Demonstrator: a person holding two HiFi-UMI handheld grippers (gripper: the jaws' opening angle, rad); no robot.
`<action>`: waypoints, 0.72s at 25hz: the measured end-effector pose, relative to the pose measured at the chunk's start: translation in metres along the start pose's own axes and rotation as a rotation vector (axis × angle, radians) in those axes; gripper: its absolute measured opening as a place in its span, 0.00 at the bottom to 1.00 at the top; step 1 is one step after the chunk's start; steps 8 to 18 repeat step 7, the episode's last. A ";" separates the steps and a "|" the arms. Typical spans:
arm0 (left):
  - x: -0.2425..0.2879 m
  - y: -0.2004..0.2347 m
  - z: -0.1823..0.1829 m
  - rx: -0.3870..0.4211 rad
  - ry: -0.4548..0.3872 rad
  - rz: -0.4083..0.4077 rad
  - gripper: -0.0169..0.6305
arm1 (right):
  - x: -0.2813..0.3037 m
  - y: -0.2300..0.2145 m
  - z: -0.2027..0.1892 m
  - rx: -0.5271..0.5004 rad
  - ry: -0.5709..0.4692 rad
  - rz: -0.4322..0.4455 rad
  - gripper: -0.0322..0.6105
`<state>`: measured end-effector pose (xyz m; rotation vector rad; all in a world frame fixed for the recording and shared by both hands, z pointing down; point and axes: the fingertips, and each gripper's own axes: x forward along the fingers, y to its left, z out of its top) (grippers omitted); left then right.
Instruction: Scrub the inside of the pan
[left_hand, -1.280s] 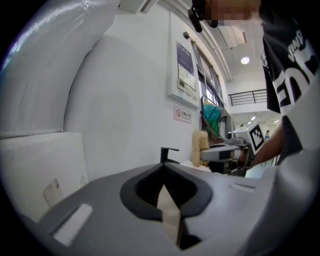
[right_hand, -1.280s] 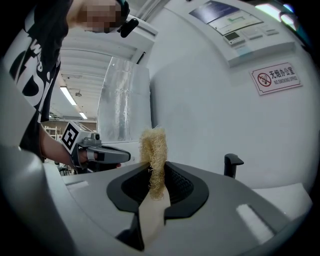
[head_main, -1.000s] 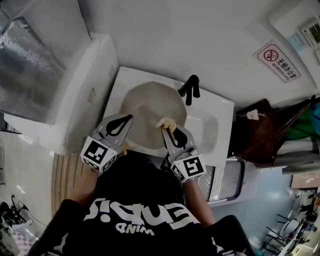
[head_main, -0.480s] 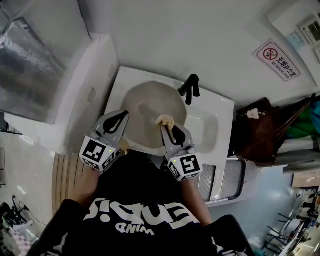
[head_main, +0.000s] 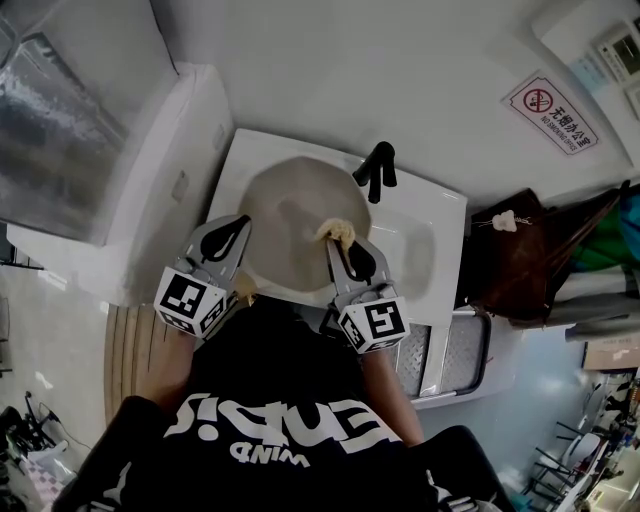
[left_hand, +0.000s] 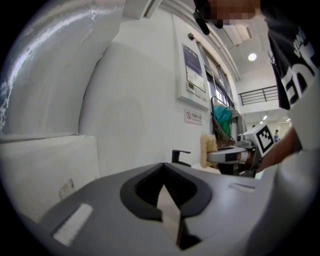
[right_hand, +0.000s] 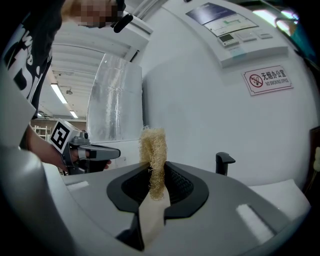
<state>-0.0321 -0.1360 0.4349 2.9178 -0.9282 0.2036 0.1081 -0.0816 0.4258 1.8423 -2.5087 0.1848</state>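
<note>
My right gripper (right_hand: 153, 186) is pinching the loofah scrubber (right_hand: 152, 157) by its lower end. Most of it is standing loose beyond the fingers, so by pressing hard I'm risking it folding or slipping out. Just ahead of those fingers, the pan (head_main: 290, 225) is lying in the sink (head_main: 425, 215). My left gripper (head_main: 228, 238) is sitting fully closed beside the pan's left rim, seemingly gripping nothing, so I'm expecting the pan to skate under scrubbing.
</note>
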 end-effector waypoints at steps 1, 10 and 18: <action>0.000 0.000 -0.001 -0.001 0.002 -0.001 0.02 | 0.000 -0.001 0.001 0.000 -0.001 -0.001 0.16; 0.000 0.000 -0.004 -0.004 0.011 0.001 0.02 | 0.002 -0.003 -0.001 0.006 0.000 0.004 0.16; 0.000 0.000 -0.004 -0.004 0.011 0.001 0.02 | 0.002 -0.003 -0.001 0.006 0.000 0.004 0.16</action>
